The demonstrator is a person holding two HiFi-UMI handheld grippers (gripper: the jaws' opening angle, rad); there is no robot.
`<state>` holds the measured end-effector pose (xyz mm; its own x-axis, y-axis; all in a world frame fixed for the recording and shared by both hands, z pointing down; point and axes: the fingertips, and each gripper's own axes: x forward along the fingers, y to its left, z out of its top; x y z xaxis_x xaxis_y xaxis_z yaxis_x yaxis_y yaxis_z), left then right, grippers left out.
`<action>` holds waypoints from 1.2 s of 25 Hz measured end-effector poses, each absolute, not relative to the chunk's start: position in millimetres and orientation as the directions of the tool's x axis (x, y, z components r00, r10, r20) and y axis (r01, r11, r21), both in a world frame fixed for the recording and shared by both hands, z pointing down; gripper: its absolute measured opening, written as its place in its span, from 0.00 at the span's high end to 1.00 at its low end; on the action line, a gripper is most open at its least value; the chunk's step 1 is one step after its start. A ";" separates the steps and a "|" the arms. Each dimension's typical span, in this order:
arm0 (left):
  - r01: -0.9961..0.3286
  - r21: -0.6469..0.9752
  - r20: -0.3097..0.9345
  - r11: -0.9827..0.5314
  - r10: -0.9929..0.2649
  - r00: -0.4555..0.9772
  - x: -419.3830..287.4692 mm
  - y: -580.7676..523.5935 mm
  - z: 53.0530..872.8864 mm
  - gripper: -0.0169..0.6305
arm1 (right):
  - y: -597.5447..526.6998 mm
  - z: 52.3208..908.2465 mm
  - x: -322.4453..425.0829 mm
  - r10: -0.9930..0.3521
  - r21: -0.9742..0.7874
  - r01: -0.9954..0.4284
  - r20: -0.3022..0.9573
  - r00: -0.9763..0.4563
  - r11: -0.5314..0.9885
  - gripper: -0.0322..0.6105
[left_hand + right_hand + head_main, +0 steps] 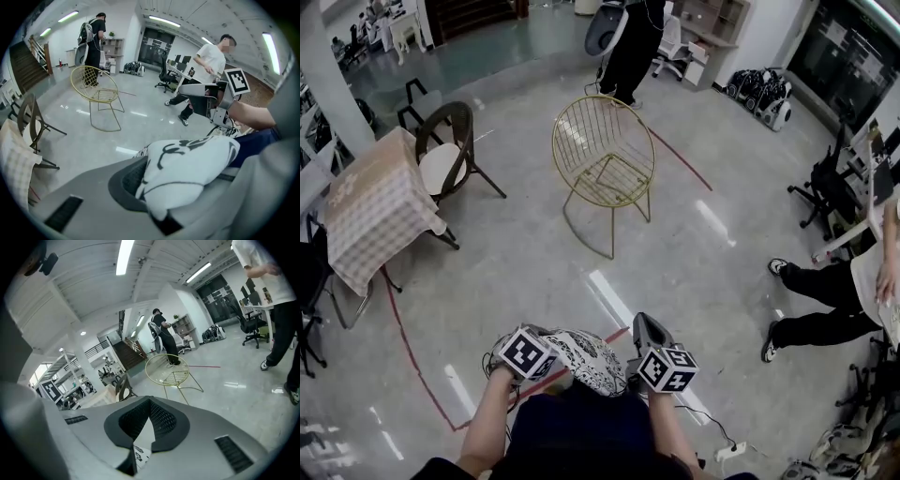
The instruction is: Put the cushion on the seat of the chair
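A white cushion with black print [586, 359] hangs close to my body at the bottom of the head view, held between both grippers. My left gripper [532, 359] is shut on its left side, and the bulging fabric [187, 161] fills the jaws in the left gripper view. My right gripper [661, 361] is shut on a thin edge of the cushion [139, 453], pinched between the dark pads [164, 420]. The gold wire chair [605, 159] stands on the floor some way ahead with a bare seat, also seen as the chair [96, 89] and the chair [168, 373].
A table under a checked cloth [375, 206] and a dark wooden chair [445, 159] stand at the left. A person sits at the right [830, 300] and another stands behind the gold chair [633, 47]. Red tape [412, 361] crosses the floor. A cable and plug strip [729, 450] lie near my feet.
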<state>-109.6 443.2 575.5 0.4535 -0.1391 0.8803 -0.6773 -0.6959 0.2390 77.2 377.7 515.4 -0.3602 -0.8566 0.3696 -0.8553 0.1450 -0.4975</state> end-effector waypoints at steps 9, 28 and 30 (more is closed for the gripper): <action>-0.676 0.253 0.826 -0.692 -0.210 0.524 -71.8 405.1 572.3 0.94 | 356.1 510.2 94.8 -0.874 -0.519 -0.842 0.330 -0.356 0.147 0.91; -0.639 0.264 0.822 -0.722 -0.178 0.541 -44.6 384.4 571.8 0.94 | 334.8 521.1 110.6 -0.872 -0.560 -0.823 0.353 -0.340 0.094 0.91; -0.634 0.262 0.824 -0.727 -0.173 0.539 -42.0 375.8 574.4 0.94 | 325.7 522.9 111.4 -0.870 -0.563 -0.822 0.357 -0.341 0.091 0.91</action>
<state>-42.0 375.8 574.4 0.5390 -0.1728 0.8244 -0.6345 -0.7270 0.2624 111.4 325.7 522.9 -0.3406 -0.8696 0.3574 -0.8218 0.0907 -0.5625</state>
